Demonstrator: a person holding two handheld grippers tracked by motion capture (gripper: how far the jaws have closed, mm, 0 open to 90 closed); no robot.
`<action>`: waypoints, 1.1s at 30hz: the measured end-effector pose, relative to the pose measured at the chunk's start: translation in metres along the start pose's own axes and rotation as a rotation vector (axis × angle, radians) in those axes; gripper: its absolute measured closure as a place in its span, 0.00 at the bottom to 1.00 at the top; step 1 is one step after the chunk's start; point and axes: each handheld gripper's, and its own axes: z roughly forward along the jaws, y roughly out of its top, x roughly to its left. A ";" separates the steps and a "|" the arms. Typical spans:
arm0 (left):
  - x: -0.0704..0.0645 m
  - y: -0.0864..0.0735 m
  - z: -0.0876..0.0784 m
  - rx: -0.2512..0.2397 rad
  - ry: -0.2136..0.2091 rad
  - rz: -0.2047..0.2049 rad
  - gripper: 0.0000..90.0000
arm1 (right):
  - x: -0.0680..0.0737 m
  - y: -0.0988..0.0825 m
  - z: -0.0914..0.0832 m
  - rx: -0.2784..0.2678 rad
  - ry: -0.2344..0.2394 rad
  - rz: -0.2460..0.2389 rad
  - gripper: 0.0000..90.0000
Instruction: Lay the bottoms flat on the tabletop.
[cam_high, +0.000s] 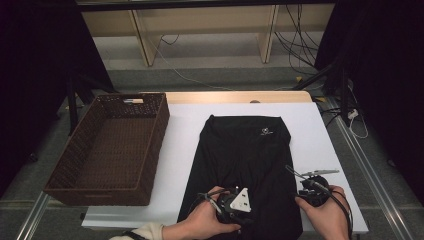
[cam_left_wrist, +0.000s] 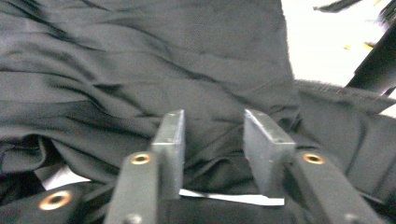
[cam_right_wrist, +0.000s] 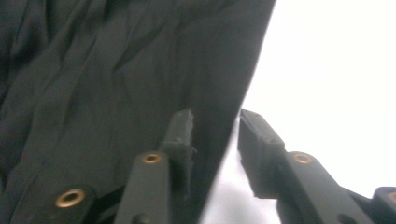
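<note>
A black garment (cam_high: 245, 150) lies on the white table top (cam_high: 185, 135), folded into a long strip with a small white logo (cam_high: 266, 132) near its far end. My left gripper (cam_high: 235, 200), held in a hand, sits over the garment's near end. In the left gripper view its jaws (cam_left_wrist: 212, 126) stand apart above the creased cloth (cam_left_wrist: 163, 60) and press on nothing. My right gripper (cam_high: 312, 192) is at the garment's near right edge. Its jaws (cam_right_wrist: 215, 121) stand open astride that edge, with cloth (cam_right_wrist: 116, 60) on one side and bare table (cam_right_wrist: 336, 70) on the other.
A dark brown wicker basket (cam_high: 157, 135) stands on the table's left side, with nothing in it. Cables run across the floor beyond the far edge. Metal rails border the table on both sides.
</note>
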 end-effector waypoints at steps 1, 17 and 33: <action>0.000 0.000 0.000 -0.002 -0.002 -0.005 0.69 | 0.002 0.000 0.002 0.018 0.005 -0.009 0.76; -0.002 -0.004 -0.010 0.015 -0.004 -0.017 0.98 | -0.003 -0.001 -0.003 0.054 -0.020 -0.021 1.00; 0.007 -0.007 -0.046 -0.076 0.079 -0.070 0.60 | 0.002 0.002 -0.007 -0.207 0.020 -0.093 0.69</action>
